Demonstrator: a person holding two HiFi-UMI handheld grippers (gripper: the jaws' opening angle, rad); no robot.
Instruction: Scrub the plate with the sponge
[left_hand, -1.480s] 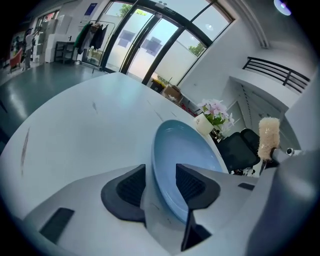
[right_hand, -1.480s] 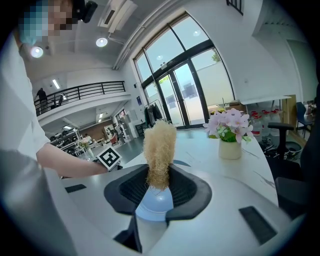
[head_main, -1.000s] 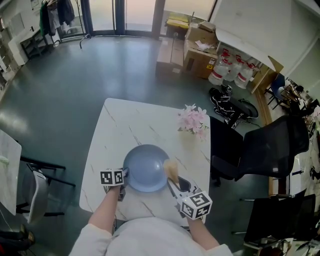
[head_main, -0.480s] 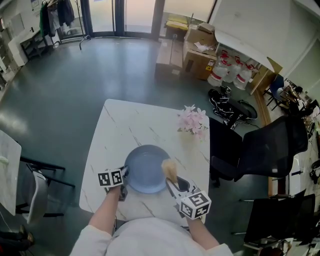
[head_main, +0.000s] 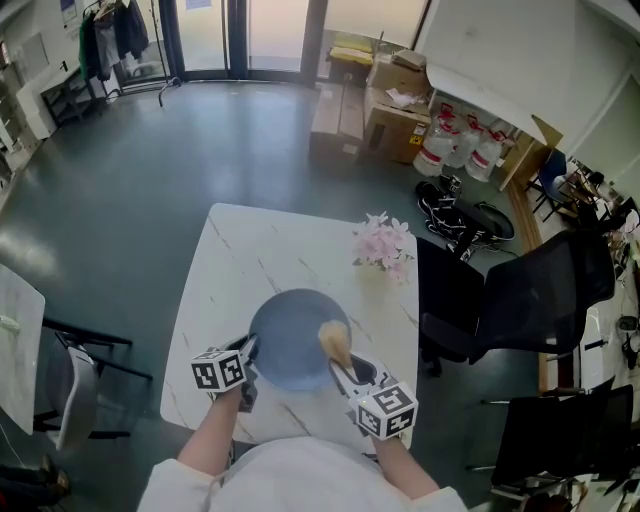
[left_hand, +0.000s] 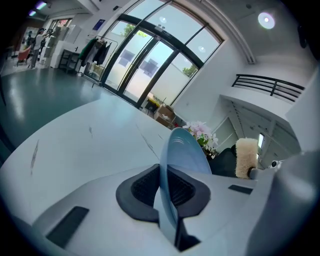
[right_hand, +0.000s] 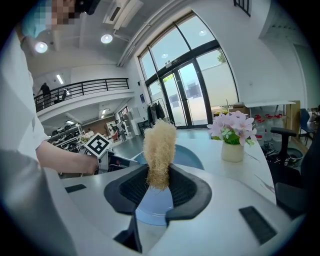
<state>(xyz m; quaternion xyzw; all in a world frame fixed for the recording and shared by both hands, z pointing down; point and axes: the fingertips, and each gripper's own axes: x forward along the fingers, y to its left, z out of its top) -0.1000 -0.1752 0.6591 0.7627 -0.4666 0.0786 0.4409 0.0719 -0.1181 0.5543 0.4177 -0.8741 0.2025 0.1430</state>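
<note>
- The left gripper (left_hand: 167, 192) is clamped tight on the near-left rim of the blue plate (head_main: 290, 338), with the rim pinched thin between the two pads. I judge this grip is there to steady the plate so it cannot slide or spin under the scrubbing.
- The plate sits over the near half of the white table (head_main: 240, 250), directly in front of the person. From these views I cannot tell whether its far edge rests on the tabletop or is lifted clear.
- The right gripper (right_hand: 159, 187) is closed on the lower end of the tan, fibrous sponge (right_hand: 160, 150). Most of the sponge sticks out beyond the jaws, which leaves a long free part to rub with.
- In the head view the sponge lies over the right side of the plate, just inside its rim. Whether it presses on the surface cannot be settled.
- The pink flowers (head_main: 385, 243) in their small vase stand near the far right edge of the table, well apart from the work.
- Both forearms reach forward from the body, the left hand at the plate's left edge and the right hand at its near right.
- Both grippers point forward and somewhat downward, angled in toward the plate.
- By my reading, scrubbing has not clearly begun; the next need is firm contact of sponge on plate.
</note>
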